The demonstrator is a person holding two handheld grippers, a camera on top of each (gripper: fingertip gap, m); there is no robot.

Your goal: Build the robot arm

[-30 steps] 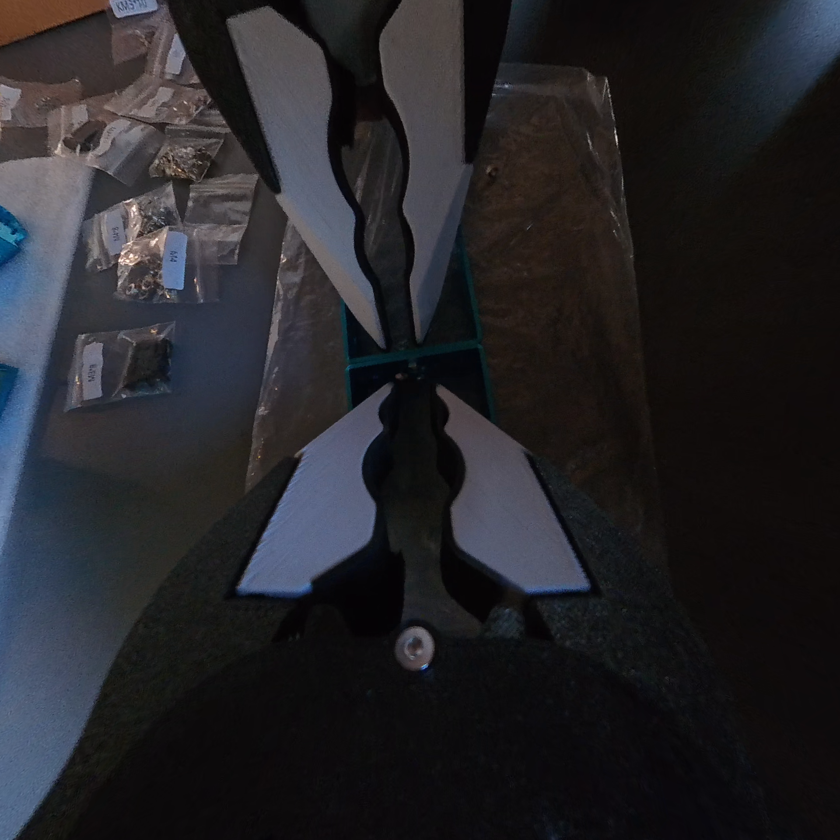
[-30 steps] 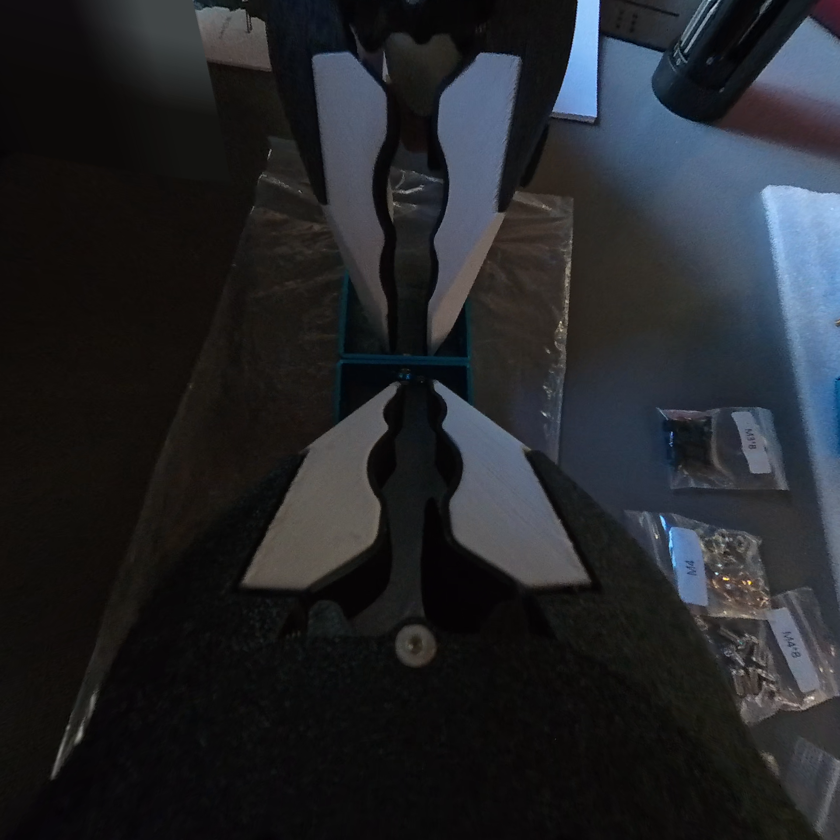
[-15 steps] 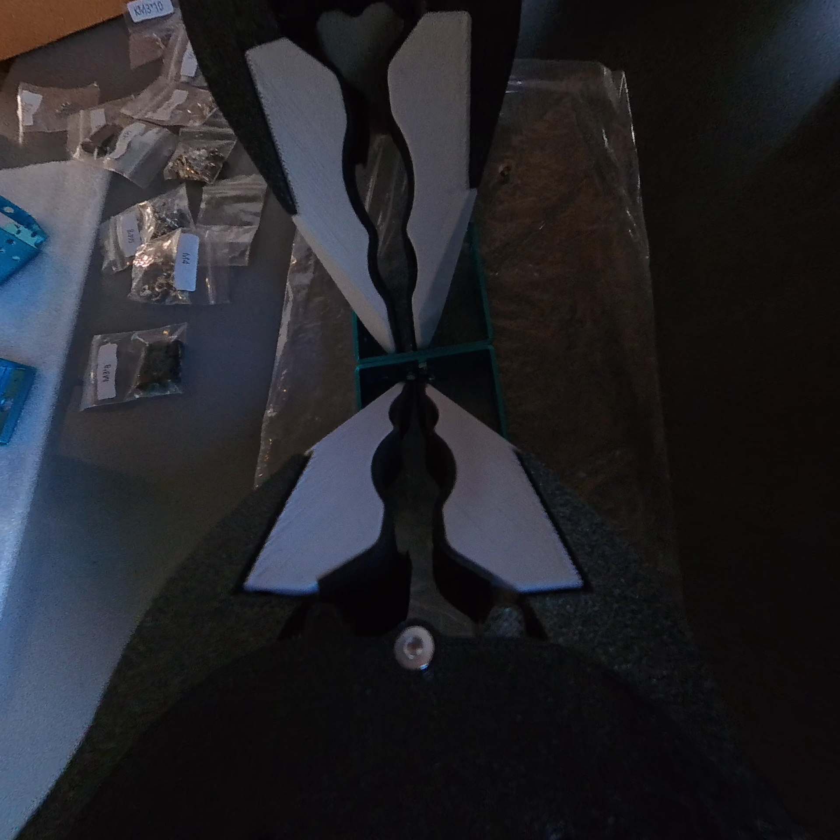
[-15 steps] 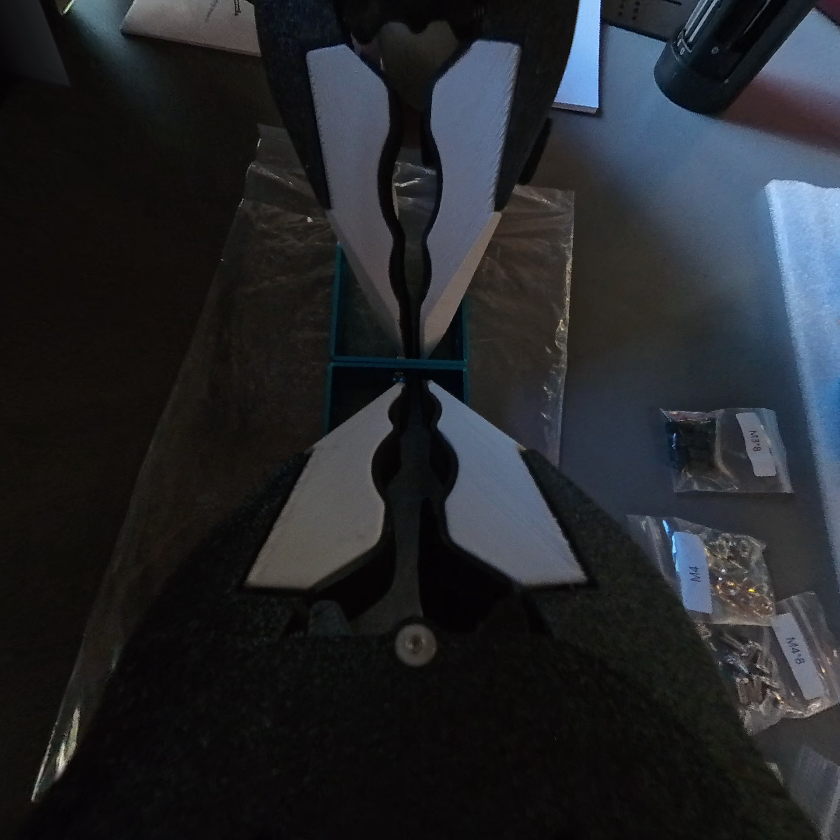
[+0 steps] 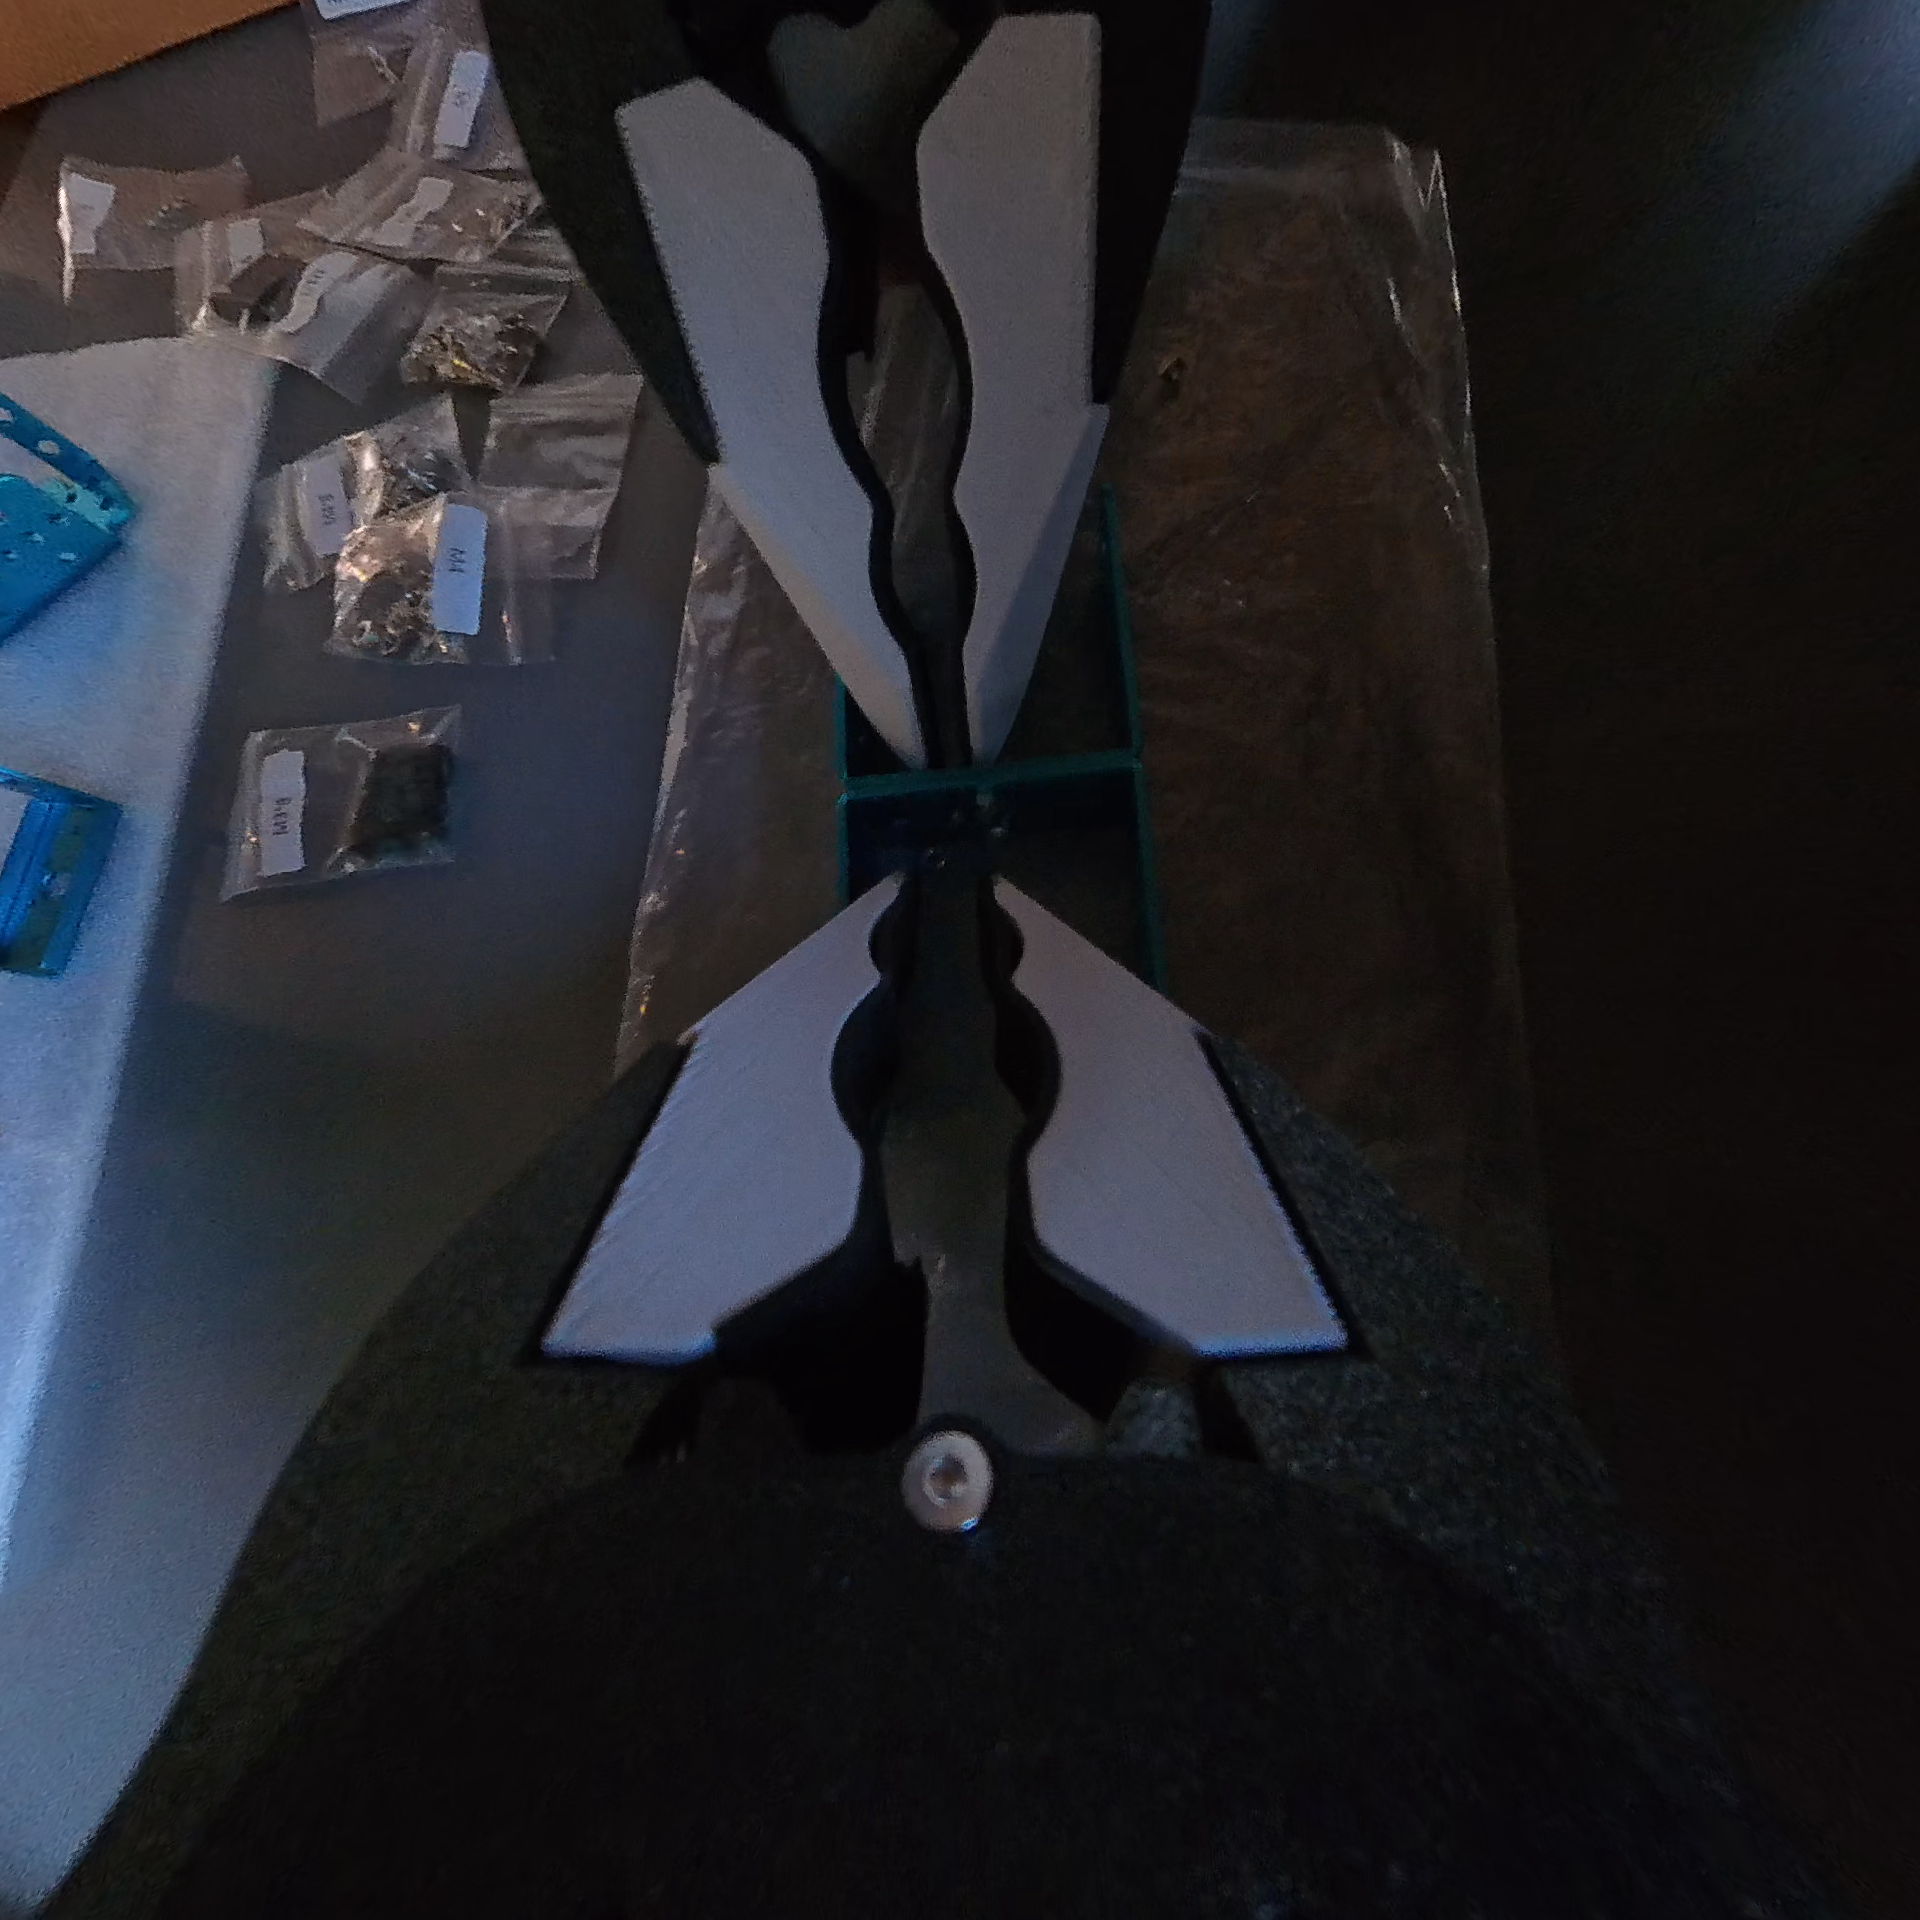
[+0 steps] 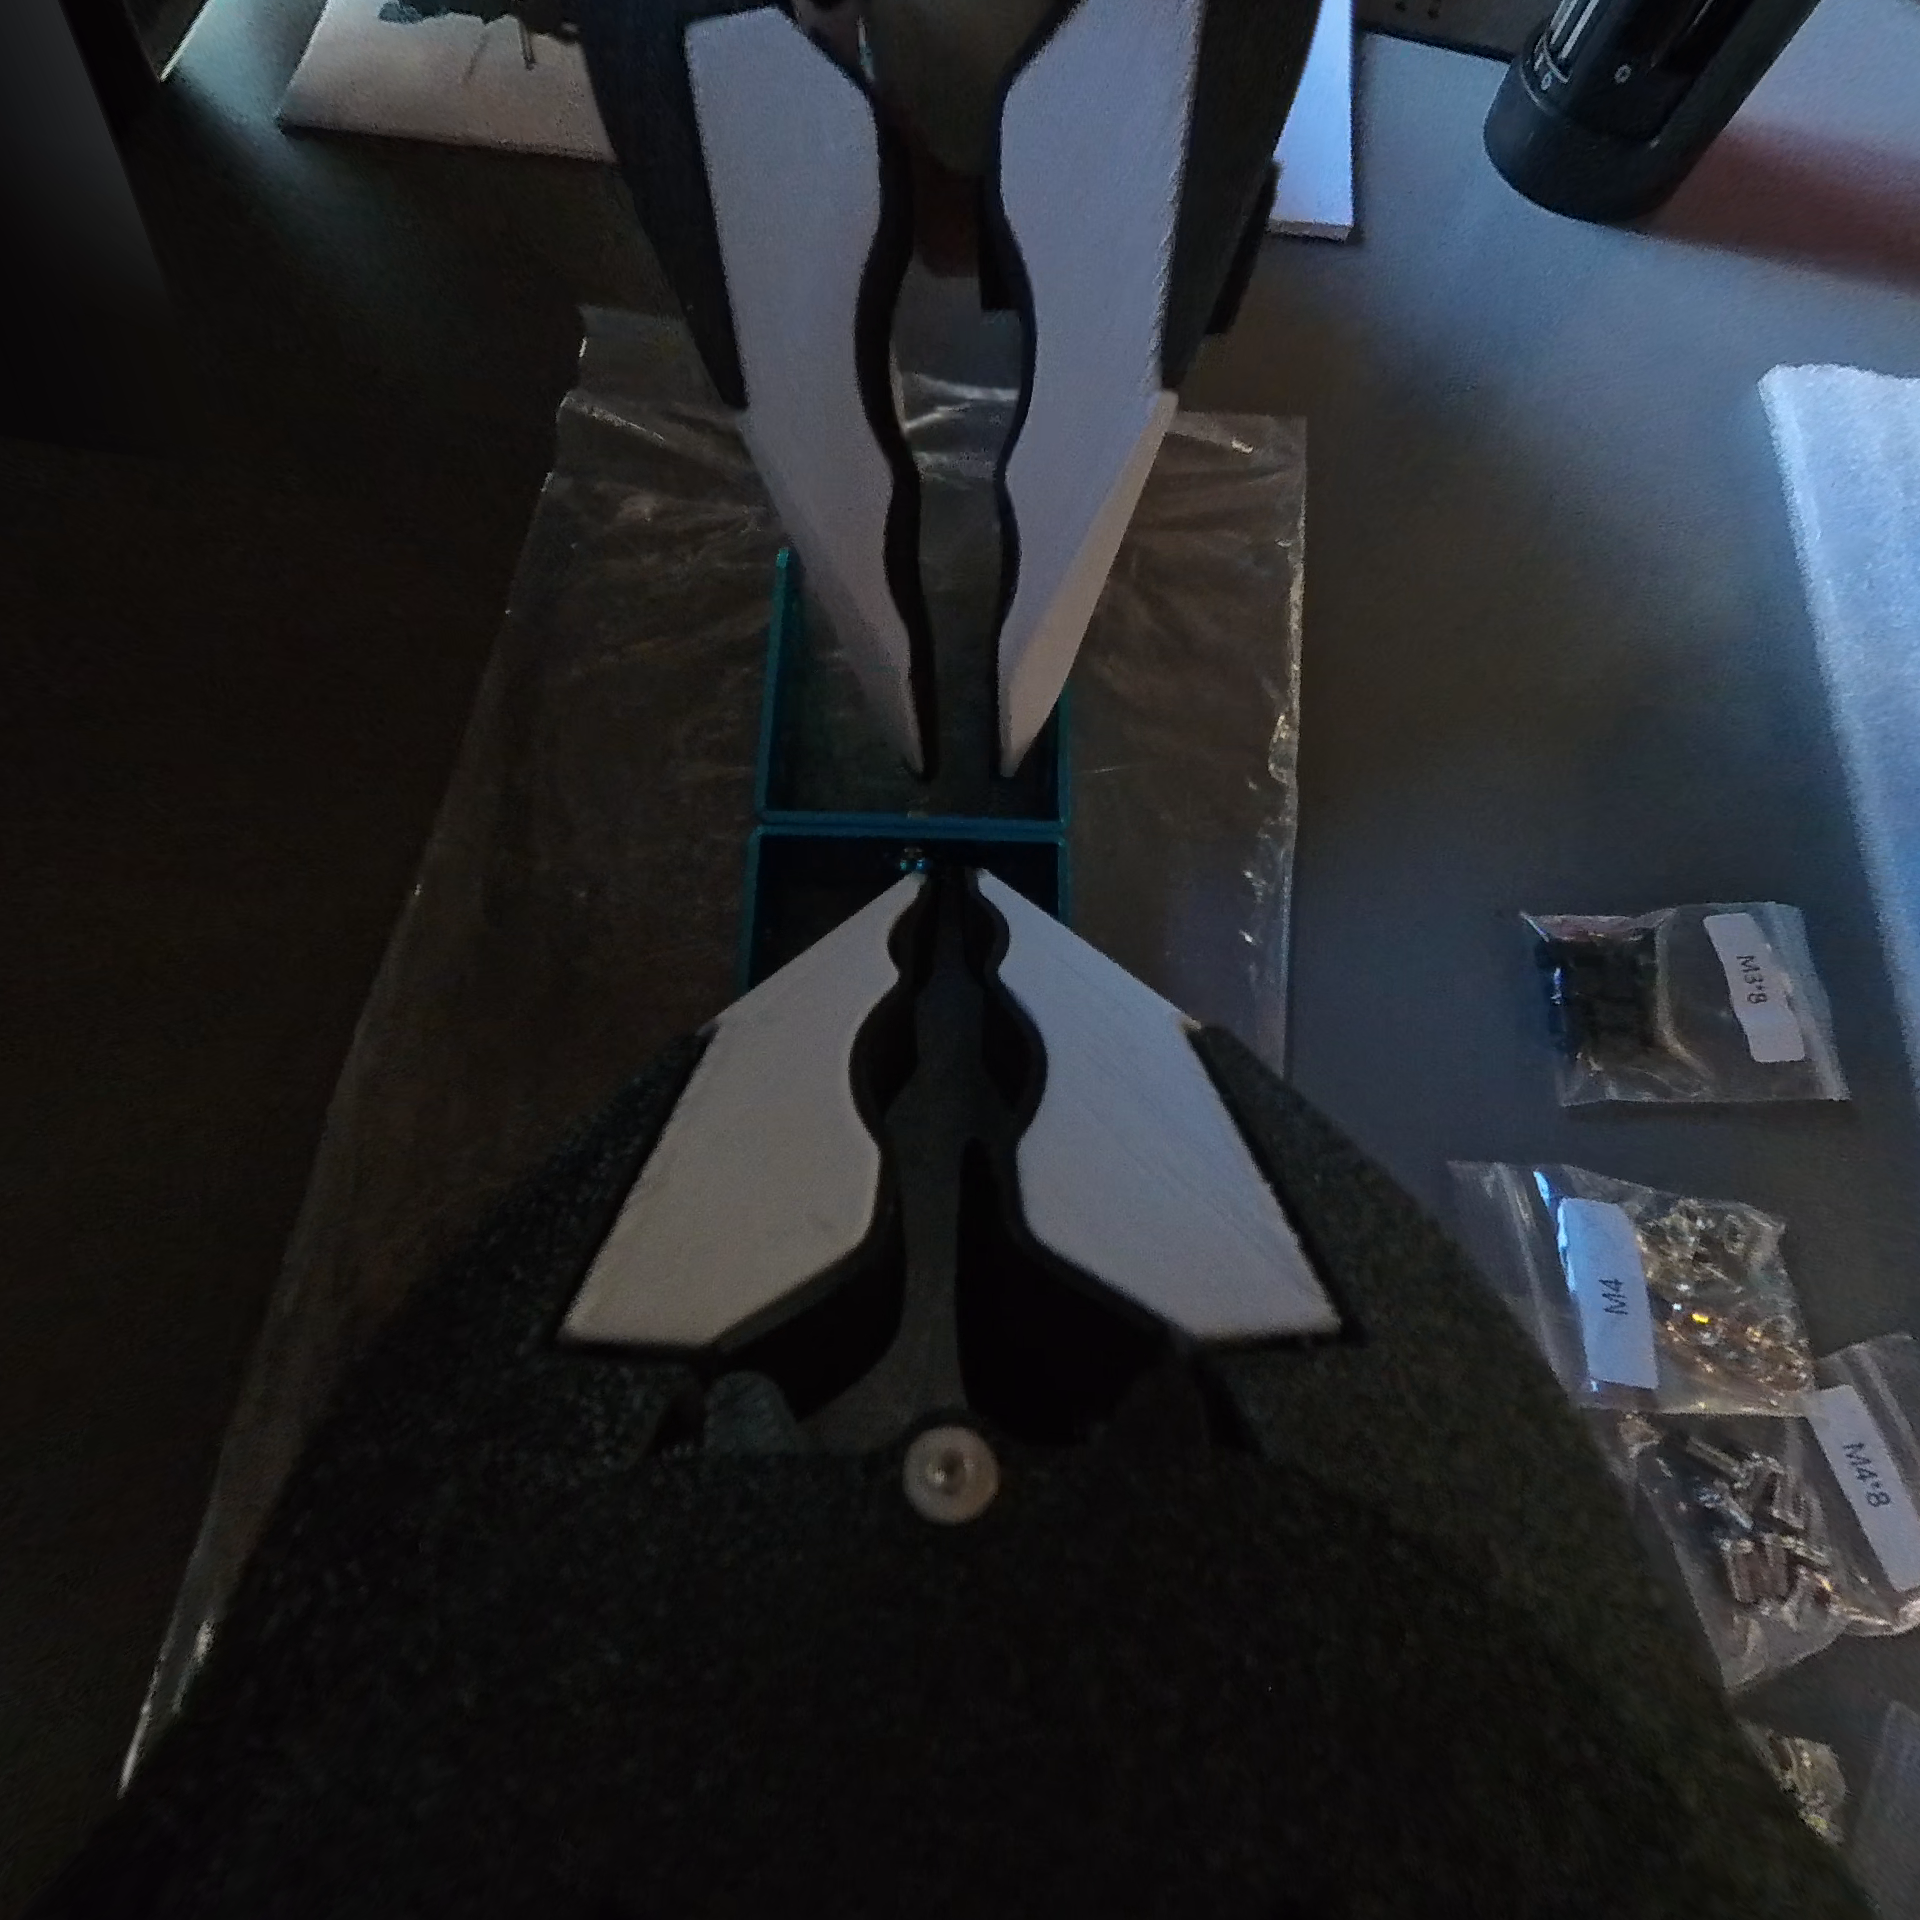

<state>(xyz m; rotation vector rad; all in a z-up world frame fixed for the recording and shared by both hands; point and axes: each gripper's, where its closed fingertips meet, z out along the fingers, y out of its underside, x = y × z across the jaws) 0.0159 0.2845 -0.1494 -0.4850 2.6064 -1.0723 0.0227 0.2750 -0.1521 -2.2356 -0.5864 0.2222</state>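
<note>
left gripper (image 5: 948, 868) fingers nearly together, clamping nothing visible | right gripper (image 6: 943, 871) likewise | tip to tip across teal bracket (image 6: 909, 826) crosswall, bracket's length along both

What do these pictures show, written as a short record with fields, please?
Surface: grey table
Centre: teal metal frame lying on a clear plastic bag
Left hand-held gripper: tips at the frame's cross wall, fingers close together; grip cannot be told
Right hand-held gripper: faces the other tip to tip across that wall, fingers nearly closed; grip cannot be told
Nearby: small bags of screws, white foam sheet, blue metal parts, black cylinder
</note>
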